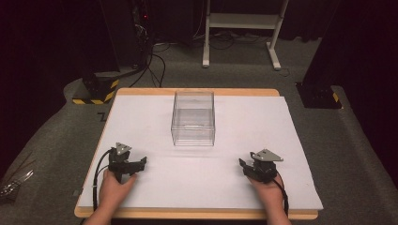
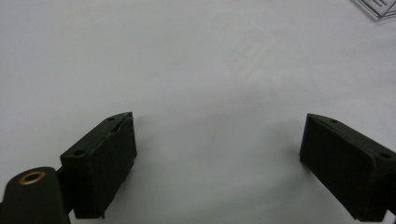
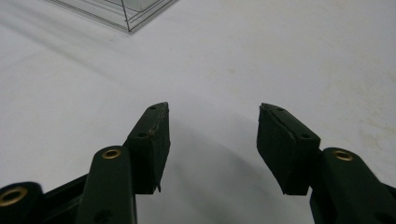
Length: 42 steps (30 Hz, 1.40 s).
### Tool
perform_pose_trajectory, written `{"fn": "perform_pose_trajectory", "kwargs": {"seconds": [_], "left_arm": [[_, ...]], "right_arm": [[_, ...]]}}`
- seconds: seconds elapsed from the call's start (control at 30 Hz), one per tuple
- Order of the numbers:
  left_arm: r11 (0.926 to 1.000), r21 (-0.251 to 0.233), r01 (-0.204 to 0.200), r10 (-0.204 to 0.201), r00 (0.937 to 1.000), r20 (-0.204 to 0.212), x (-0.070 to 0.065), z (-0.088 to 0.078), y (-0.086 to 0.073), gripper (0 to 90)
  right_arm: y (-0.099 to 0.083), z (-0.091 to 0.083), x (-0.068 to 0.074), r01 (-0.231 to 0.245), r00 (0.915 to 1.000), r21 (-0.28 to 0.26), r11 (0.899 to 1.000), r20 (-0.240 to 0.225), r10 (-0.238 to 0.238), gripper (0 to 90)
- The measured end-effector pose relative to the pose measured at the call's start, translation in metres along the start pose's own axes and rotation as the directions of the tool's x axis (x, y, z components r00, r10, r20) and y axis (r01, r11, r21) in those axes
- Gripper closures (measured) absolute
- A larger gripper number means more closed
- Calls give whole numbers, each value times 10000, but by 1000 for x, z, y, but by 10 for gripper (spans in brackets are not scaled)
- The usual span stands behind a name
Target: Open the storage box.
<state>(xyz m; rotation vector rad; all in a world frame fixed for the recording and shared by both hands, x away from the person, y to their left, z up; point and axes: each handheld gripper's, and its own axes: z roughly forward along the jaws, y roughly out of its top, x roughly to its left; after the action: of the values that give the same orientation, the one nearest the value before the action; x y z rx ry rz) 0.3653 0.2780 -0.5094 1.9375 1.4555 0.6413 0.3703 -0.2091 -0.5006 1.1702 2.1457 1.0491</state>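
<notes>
A clear plastic box (image 1: 193, 118) stands upright on the white sheet (image 1: 244, 122) near the table's middle, with nothing visible inside it. My left gripper (image 1: 141, 161) rests on the sheet at the near left, held by a hand, its jaws wide apart and bare sheet between them (image 2: 217, 140). My right gripper (image 1: 242, 165) rests at the near right in the other hand, jaws also apart with only sheet between them (image 3: 212, 121). A corner of the box (image 3: 126, 11) lies ahead and to the left in the right gripper view, and a box corner (image 2: 378, 7) sits at the top right in the left gripper view.
The white sheet covers a wooden table (image 1: 197, 214). Beyond it the floor holds a white frame stand (image 1: 241, 28), black equipment with cables (image 1: 141, 37), and a yellow-black striped base (image 1: 96, 91). Metal tools (image 1: 14, 183) lie on the floor at the left.
</notes>
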Motion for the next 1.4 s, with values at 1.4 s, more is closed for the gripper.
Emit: {"fn": "perform_pose_trajectory", "kwargs": {"seconds": [1.4], "left_arm": [[10000, 2, -8, 7, 10000, 11, 0, 0, 0, 112]], "right_arm": [[6, -13, 9, 0, 9999, -869, 9962, -163, -14, 427]]}}
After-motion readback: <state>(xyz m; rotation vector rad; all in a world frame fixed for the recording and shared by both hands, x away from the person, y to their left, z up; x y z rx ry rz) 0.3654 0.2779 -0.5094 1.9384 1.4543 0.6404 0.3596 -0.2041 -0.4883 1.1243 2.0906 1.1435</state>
